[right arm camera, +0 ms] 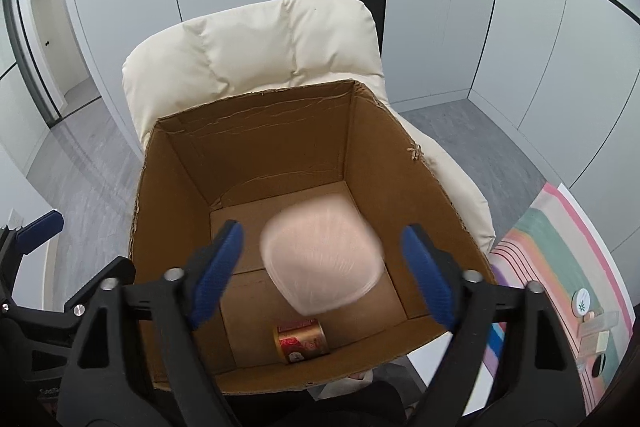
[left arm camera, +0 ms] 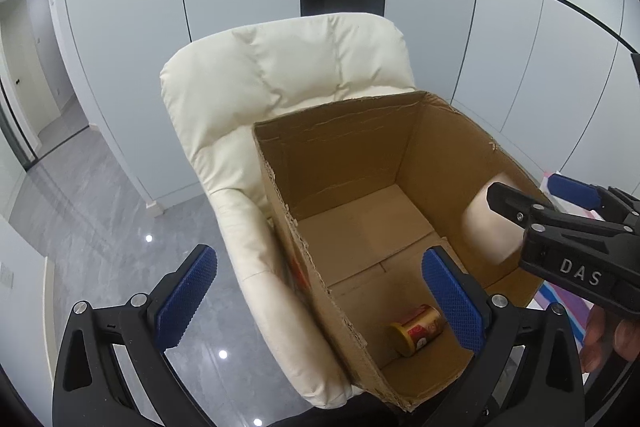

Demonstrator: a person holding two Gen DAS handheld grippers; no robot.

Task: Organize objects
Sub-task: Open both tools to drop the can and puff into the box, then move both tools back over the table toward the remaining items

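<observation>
An open cardboard box (left arm camera: 352,143) (right arm camera: 256,107) stands on a cream armchair. A gold and red can (left arm camera: 418,329) (right arm camera: 302,341) lies on its side on the box floor near the front wall. A pale pink, blurred container (right arm camera: 322,259) (left arm camera: 486,231) is in mid-air inside the box, between and below my right gripper's fingers, touching neither. My right gripper (right arm camera: 322,267) is open above the box. My left gripper (left arm camera: 320,303) is open and empty, straddling the box's left wall.
The cream armchair (left arm camera: 280,75) (right arm camera: 256,43) holds the box. Grey tiled floor (left arm camera: 100,227) lies to the left. A striped colourful mat (right arm camera: 560,247) with small items (right arm camera: 592,323) lies at the right. White wall panels stand behind.
</observation>
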